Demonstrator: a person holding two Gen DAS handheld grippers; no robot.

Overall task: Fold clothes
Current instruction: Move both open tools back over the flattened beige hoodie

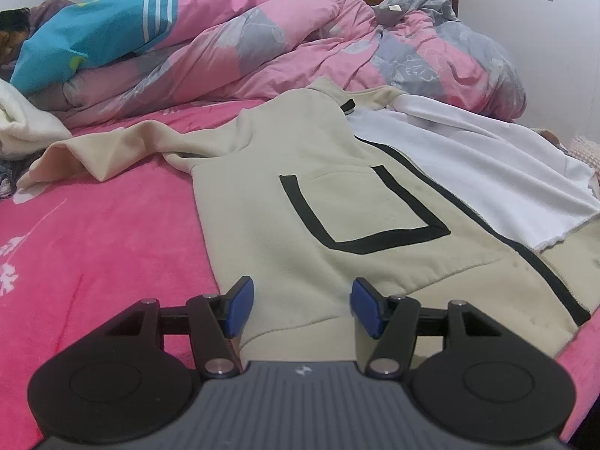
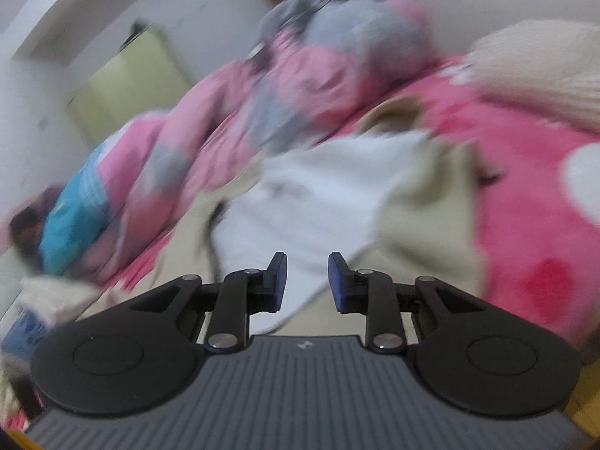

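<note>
Where the jacket [image 1: 307,195] lies spread on the pink sheet [image 1: 112,232], both grippers hang at its near edge.

Jacket: beige, front up, zip side opened so the white lining [image 1: 468,172] shows on the right half. Black trim outlines a pocket [image 1: 360,210] on the left front. One sleeve [image 1: 123,146] stretches out to the left across the sheet, cuff crumpled. Collar points away, toward the heaped quilt [image 1: 300,48], pink with grey patches, bunched along the far side of the bed. Blue striped garment [image 1: 101,33] on top of the quilt at far left; a cream cloth [image 1: 26,120] below it at the sheet's edge.

Left gripper [image 1: 302,309]: jaws about half spread, blue pads [image 1: 240,311] standing apart over the jacket's hem. Hem fabric sits in the gap, but neither pad presses it. Nothing gripped.

Right gripper [image 2: 307,283]: view heavily blurred and tilted. Jaws parted a little, narrower than the left, and nothing clamped; the gap between the pads is clear, with the white lining [image 2: 318,202] beyond and below it. Beige jacket cloth [image 2: 423,232] to the right of that, pink sheet [image 2: 525,206] further right, a cream knitted thing [image 2: 543,75] at upper right. Quilt [image 2: 285,90] runs diagonally across the background.
</note>
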